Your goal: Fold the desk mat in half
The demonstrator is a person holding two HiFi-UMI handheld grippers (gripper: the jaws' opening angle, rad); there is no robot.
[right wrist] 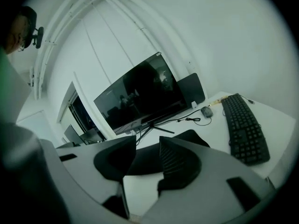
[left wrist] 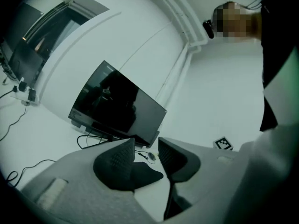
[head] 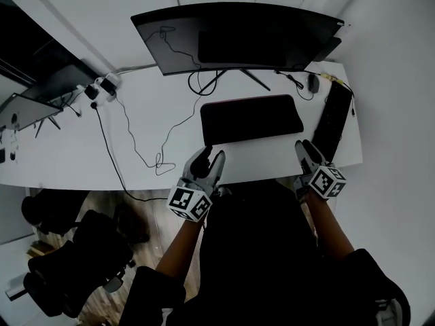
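While clamped on the near edge of the desk mat (head: 251, 117), set one at each end of it: left gripper (head: 209, 156) at the near left corner, right gripper (head: 306, 147) at the near right; fingers (left wrist: 114, 164) of both closed on the sheet's edge, tips a little apart. Raised off the desk (head: 68, 148) along that near half, with a pale grey face toward the head camera; flat and dark side up along the far half. In each gripper view, a pale sheet between the fingers and the dark half beyond them.

Just behind the mat's far edge, the stand legs of a curved monitor (head: 238, 36); at the right, lengthwise along the desk's end, a black keyboard (head: 333, 121), near the mat but apart from it; beyond that, a mouse (head: 312, 82). To the left, a loose black cable (head: 136, 141) across bare desk toward a plug block (head: 102, 87); further left, a second screen (head: 41, 90); below the desk edge, a black chair (head: 68, 263).

Counted: one mat, two grippers, one keyboard, one mouse, two screens, one chair.
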